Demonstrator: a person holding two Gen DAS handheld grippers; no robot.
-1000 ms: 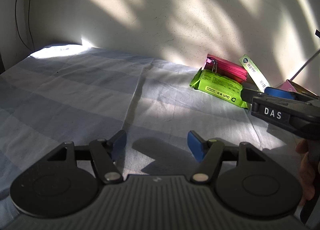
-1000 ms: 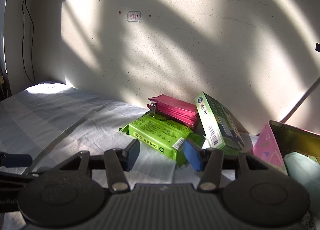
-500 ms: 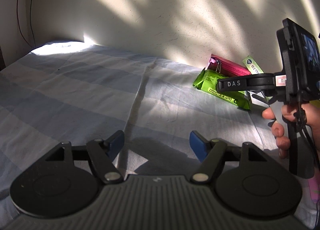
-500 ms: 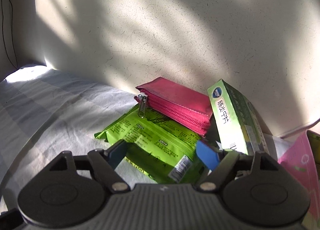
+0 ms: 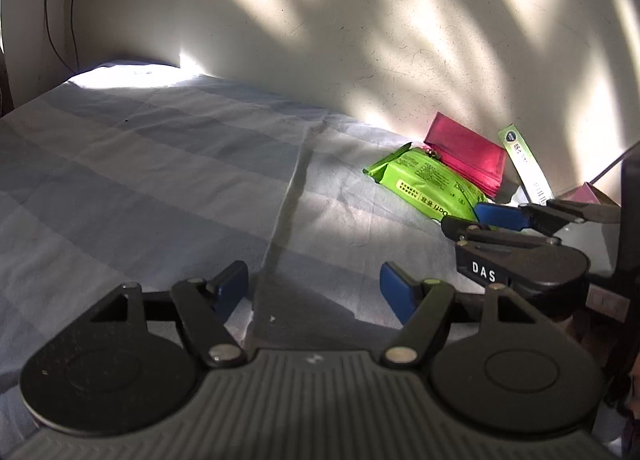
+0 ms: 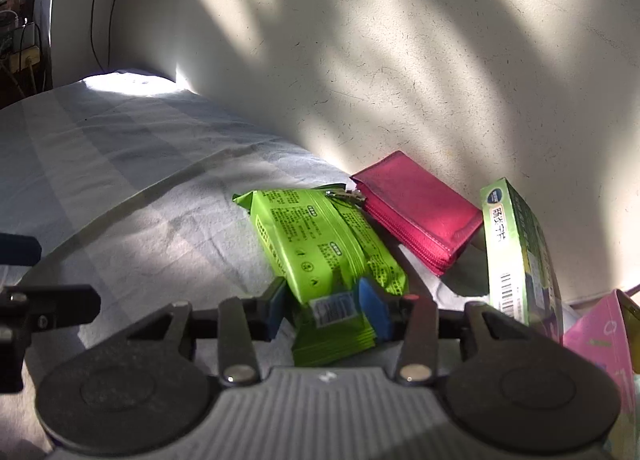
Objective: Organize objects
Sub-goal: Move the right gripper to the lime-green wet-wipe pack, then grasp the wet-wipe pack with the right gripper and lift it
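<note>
A green wipes packet [image 6: 320, 244] lies on the blue-grey checked bedsheet [image 5: 160, 180], its far end against a pink zip pouch [image 6: 420, 212]. My right gripper [image 6: 326, 310] has its blue pads [image 6: 374, 312] closed on the near end of the packet. A tall green box [image 6: 516, 256] leans upright to the right. In the left wrist view the packet [image 5: 424, 184], pouch [image 5: 468, 156] and right gripper [image 5: 500, 216] are at the right. My left gripper [image 5: 312, 292] is open and empty over the sheet.
A cream wall [image 5: 360, 20] runs right behind the objects. A pink box [image 6: 596, 344] sits at the right edge by the green box. Cables [image 6: 100, 0] hang at the far left corner. The sheet stretches left of the packet.
My right gripper moved forward and down onto the green packet and closed on its near end. My left gripper stayed open, shifting only slightly.
</note>
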